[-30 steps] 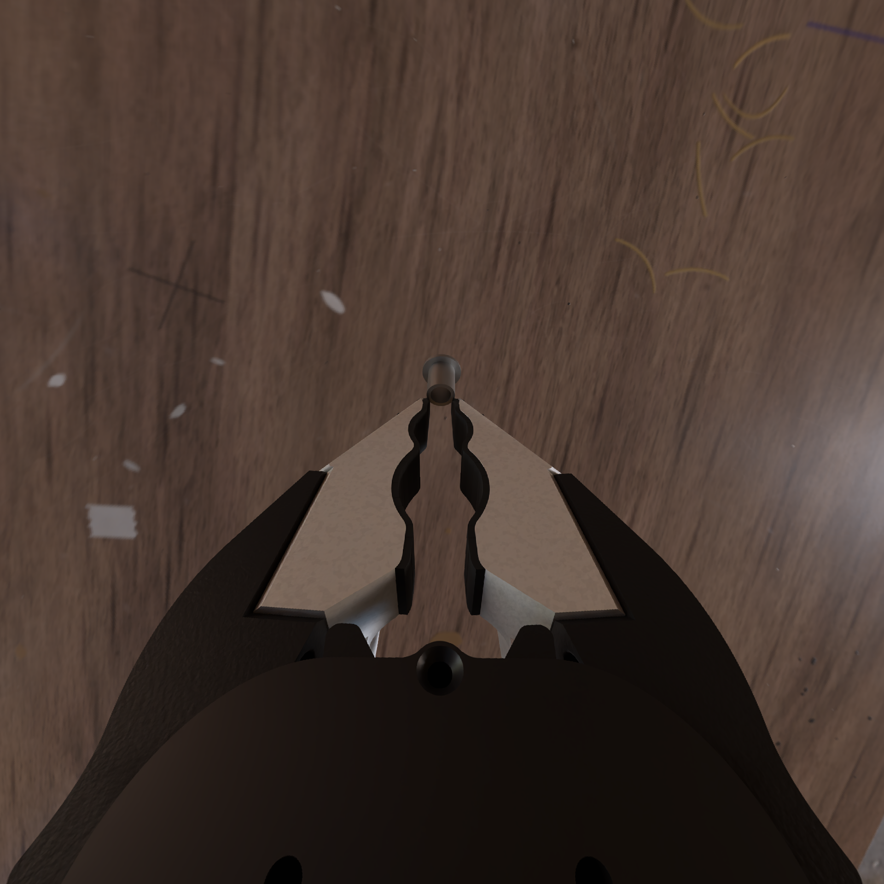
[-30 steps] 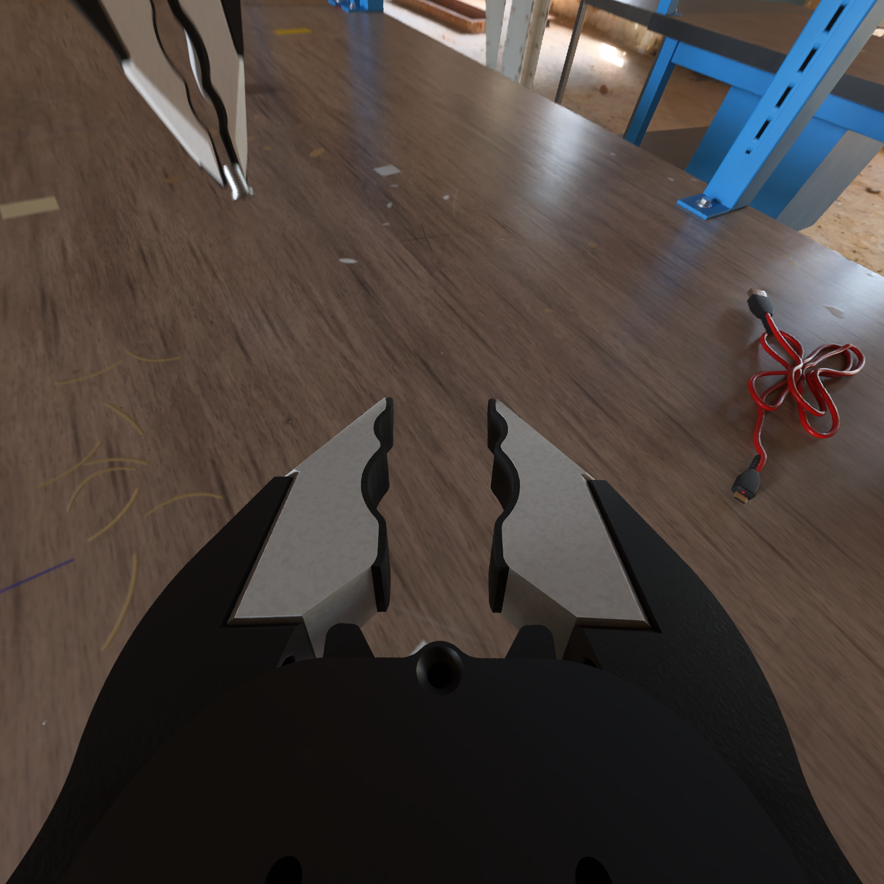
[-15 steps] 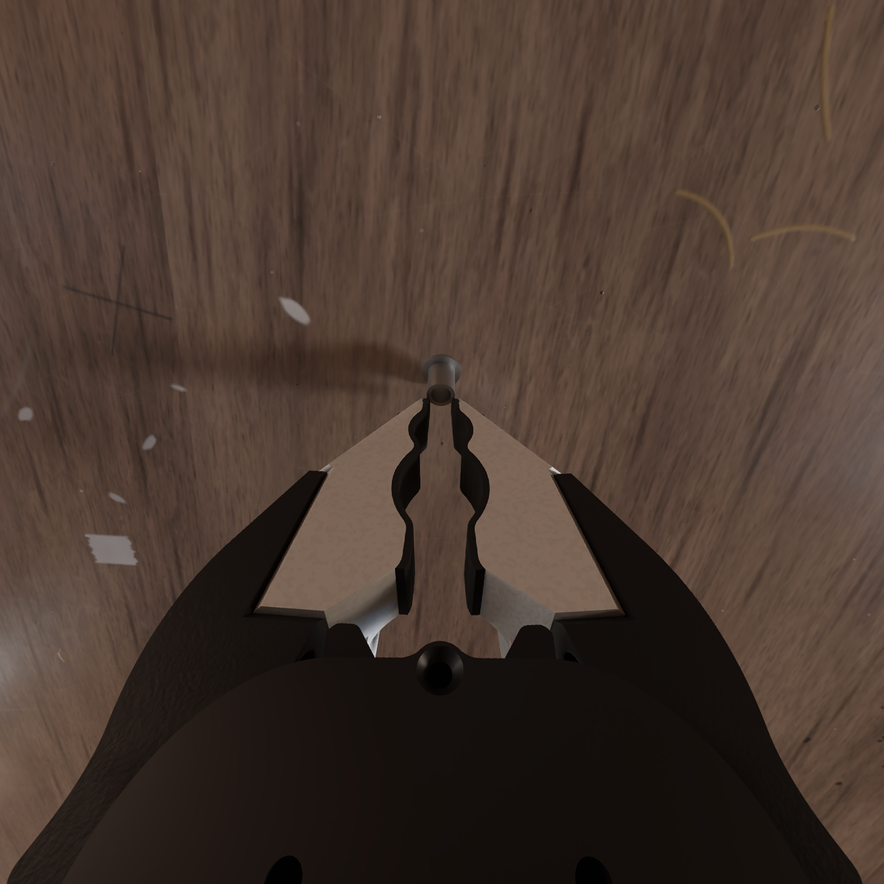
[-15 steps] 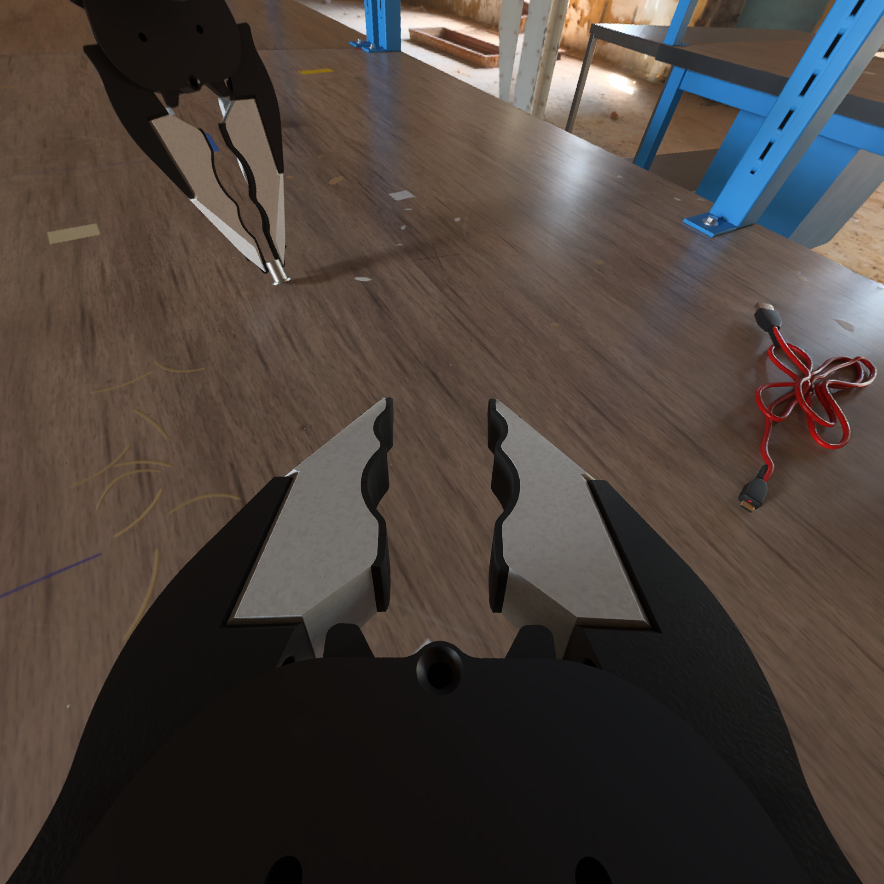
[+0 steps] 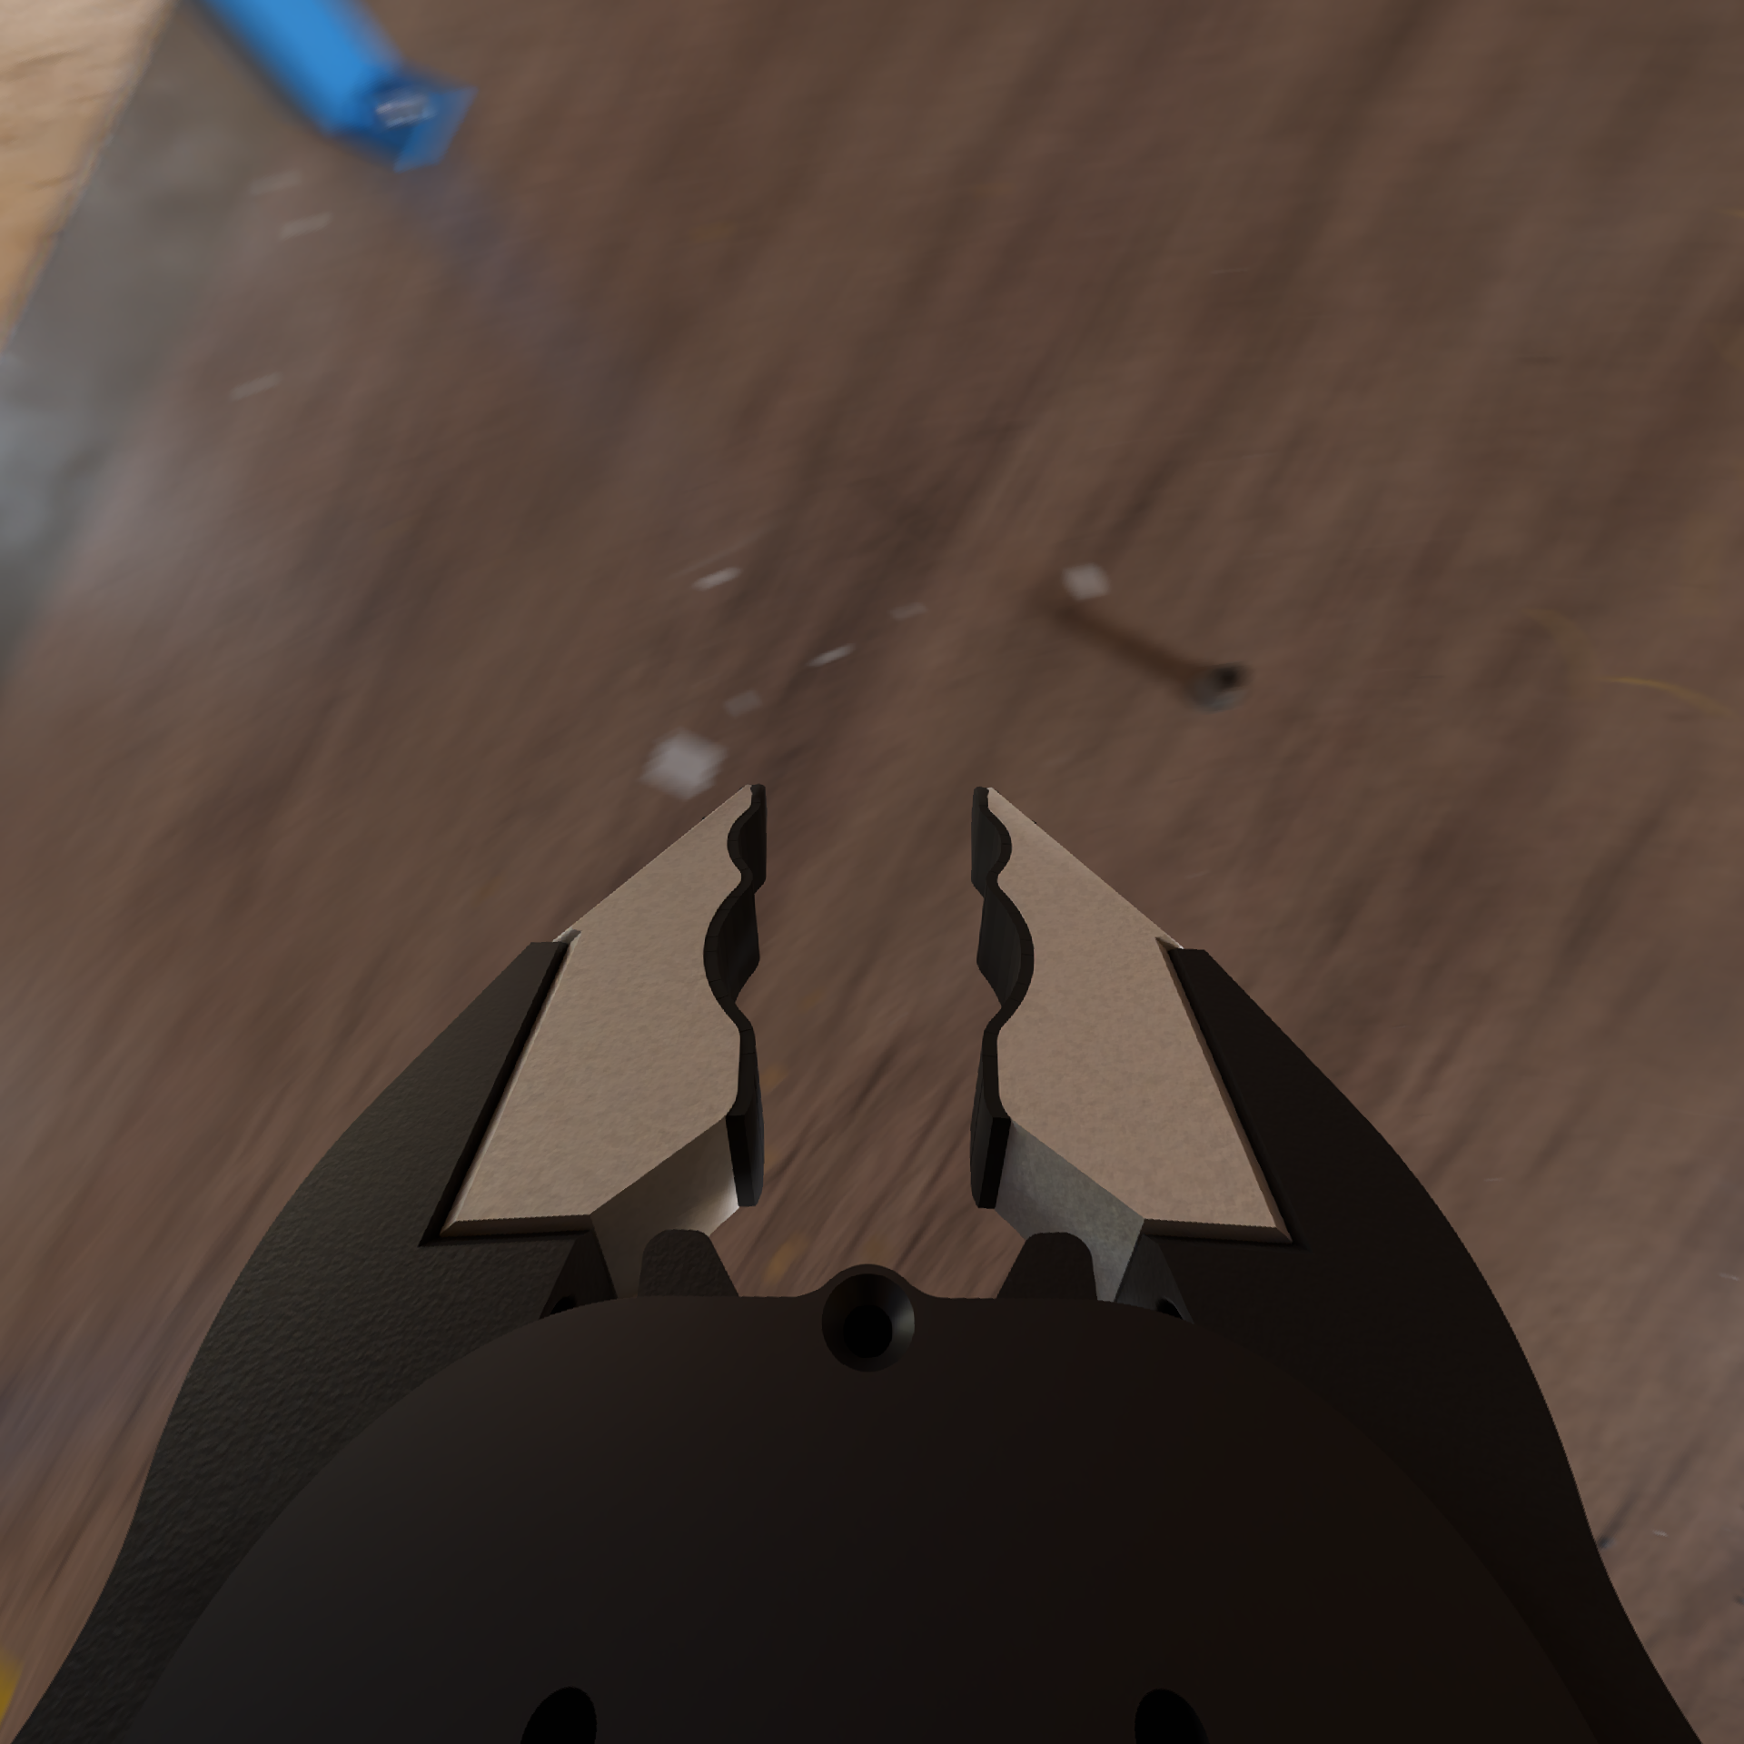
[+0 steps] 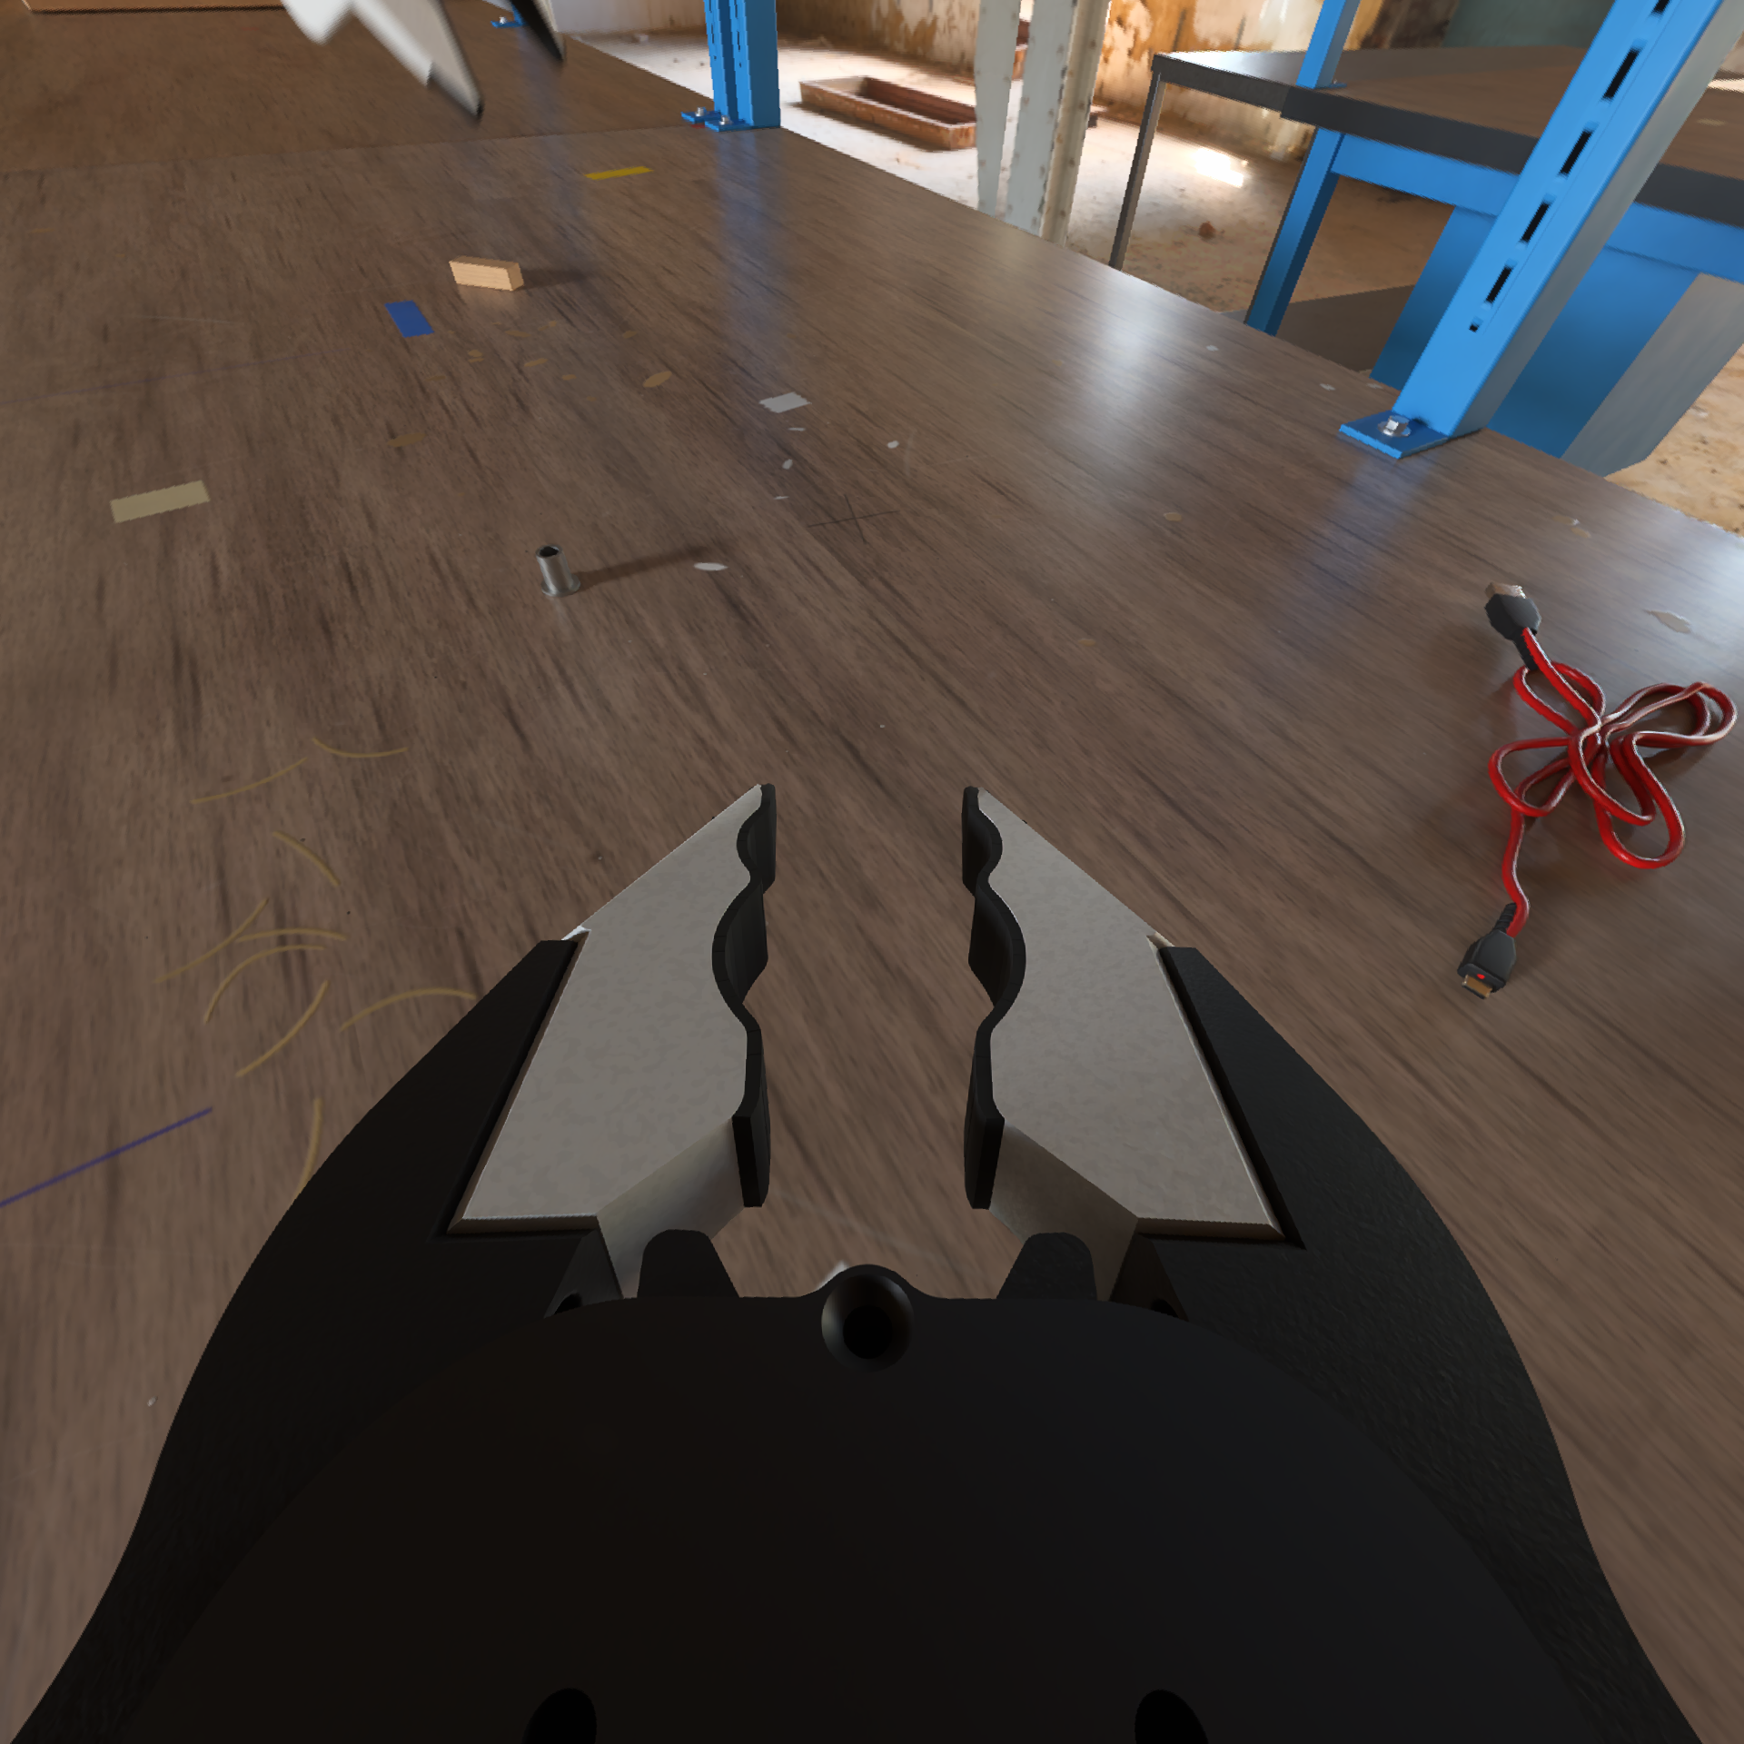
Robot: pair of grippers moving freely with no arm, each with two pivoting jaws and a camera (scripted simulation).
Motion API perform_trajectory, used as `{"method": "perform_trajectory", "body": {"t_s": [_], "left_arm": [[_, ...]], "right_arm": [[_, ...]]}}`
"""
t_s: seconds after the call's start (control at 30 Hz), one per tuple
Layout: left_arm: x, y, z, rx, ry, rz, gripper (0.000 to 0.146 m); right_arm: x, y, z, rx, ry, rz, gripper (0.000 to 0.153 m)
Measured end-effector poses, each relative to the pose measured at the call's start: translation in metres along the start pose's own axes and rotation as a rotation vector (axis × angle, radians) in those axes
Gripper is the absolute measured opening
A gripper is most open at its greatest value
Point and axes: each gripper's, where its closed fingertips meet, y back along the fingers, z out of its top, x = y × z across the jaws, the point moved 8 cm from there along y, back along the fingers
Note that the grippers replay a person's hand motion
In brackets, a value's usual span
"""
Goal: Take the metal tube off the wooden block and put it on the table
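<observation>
The small metal tube point(image 6: 555, 571) stands upright on the wooden table point(image 6: 1085, 604), apart from both grippers. In the left wrist view it is a blurred dark spot point(image 5: 1217, 681) up and to the right of my left gripper point(image 5: 868, 802), which is open and empty above the table. The pale wooden block point(image 6: 486, 274) lies farther back with nothing on it. My right gripper point(image 6: 868, 802) is open and empty, low over the table, with the tube ahead to its left. The left gripper's fingers point(image 6: 415, 38) show at the top left edge, well above the tube.
A coiled red cable point(image 6: 1604, 764) lies at the right. Blue rack posts point(image 6: 1472, 283) are bolted near the table's far edge; one post foot point(image 5: 377, 94) shows in the left wrist view. Tape scraps point(image 6: 159, 500) and fine shavings point(image 6: 274, 953) dot the table.
My left gripper opened and let go of the tube, which now stands on the table. The left gripper then rose and pulled back. The right gripper stayed open.
</observation>
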Motion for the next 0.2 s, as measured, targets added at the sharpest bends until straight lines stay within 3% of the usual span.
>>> {"method": "perform_trajectory", "body": {"t_s": [0.1,0.2], "left_arm": [[0.061,0.049,-0.034,0.075,0.117,0.218,0.043],[0.104,0.072,-0.082,0.251,0.200,0.251,0.043]], "right_arm": [[0.003,-0.001,0.000,0.006,0.020,0.005,0.039],[0.004,-0.004,-0.001,0.032,0.025,0.017,0.039]]}}
